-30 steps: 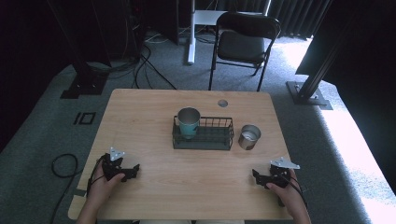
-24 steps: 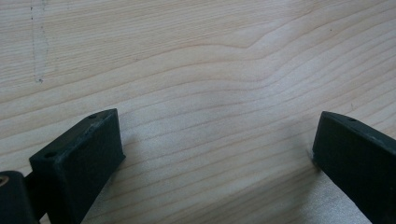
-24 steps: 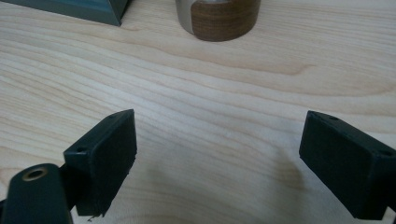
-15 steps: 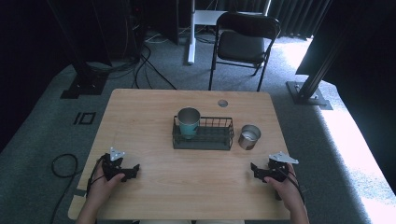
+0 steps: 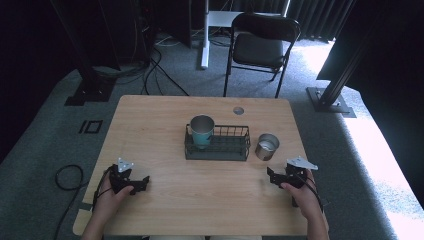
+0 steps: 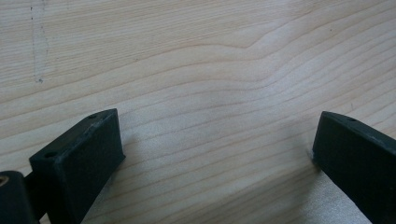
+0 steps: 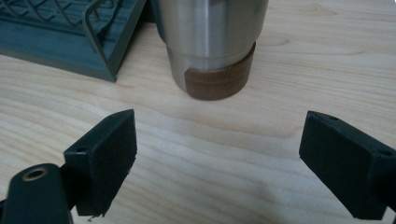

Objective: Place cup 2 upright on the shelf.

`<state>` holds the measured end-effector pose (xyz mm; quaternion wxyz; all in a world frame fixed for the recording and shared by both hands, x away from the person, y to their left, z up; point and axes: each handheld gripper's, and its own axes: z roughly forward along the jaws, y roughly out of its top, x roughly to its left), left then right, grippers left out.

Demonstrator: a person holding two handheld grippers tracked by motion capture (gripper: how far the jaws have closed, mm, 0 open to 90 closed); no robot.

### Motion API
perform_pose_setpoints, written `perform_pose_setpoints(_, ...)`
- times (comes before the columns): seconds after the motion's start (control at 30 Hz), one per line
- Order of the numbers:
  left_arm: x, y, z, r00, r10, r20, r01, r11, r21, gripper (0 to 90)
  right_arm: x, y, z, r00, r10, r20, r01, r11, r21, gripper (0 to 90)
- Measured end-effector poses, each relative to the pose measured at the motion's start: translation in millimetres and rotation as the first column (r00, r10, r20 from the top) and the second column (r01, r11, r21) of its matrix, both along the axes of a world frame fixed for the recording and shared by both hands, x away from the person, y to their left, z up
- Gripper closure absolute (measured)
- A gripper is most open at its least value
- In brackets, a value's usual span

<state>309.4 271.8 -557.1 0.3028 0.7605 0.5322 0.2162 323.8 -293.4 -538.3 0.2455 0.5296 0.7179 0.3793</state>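
A dark wire basket (image 5: 218, 148) stands in the middle of the wooden table (image 5: 165, 125), with a teal metal cup (image 5: 202, 130) upright in its left end. Just right of the basket stands a steel tumbler (image 5: 266, 146) with a brown base (image 7: 217, 82). My right gripper (image 5: 274, 176) is open near the front right, a short way in front of the tumbler, its jaws (image 7: 219, 163) wide apart and empty. At the front left my left gripper (image 5: 141, 181) is open over bare wood (image 6: 215, 154), holding nothing.
A corner of the basket (image 7: 79, 42) lies left of the tumbler in the right gripper view. A round grommet hole (image 5: 238, 110) sits near the table's far edge. Behind the table stand a black folding chair (image 5: 262, 45) and a white desk leg (image 5: 205, 35). Cables (image 5: 65, 175) lie on the floor at left.
My right gripper has shifted slightly forward and left toward the tumbler. The left gripper has stayed in place.
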Motion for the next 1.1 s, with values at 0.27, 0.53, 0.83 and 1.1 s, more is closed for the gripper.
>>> perform_pose_setpoints(0.27, 0.0, 0.0, 0.0, 1.0000, 0.000, 0.000, 0.000, 1.0000, 0.000, 2.5, 9.9, 2.4, 4.1, 0.9998, 0.000, 0.020, 0.000, 1.000, 0.003, 11.0)
perform_pose_setpoints(0.53, 0.0, 0.0, 0.1, 1.0000, 0.000, -0.001, 0.000, 1.0000, 0.001, 2.5, 21.6, 5.2, 10.9, 0.9988, -0.011, 0.049, 0.010, 1.000, 0.003, 11.0)
perform_pose_setpoints(0.83, 0.0, 0.0, 0.0, 1.0000, 0.000, 0.000, 0.000, 1.0000, 0.000, 2.5, 32.3, 8.3, 15.0, 0.9977, -0.010, 0.068, 0.009, 1.000, 0.013, 11.0)
perform_pose_setpoints(1.1, 0.0, 0.1, 0.1, 1.0000, 0.000, -0.001, 0.000, 1.0000, 0.000, 2.5, 44.5, 13.5, 19.1, 0.9969, -0.006, 0.079, 0.005, 1.000, 0.015, 11.0)
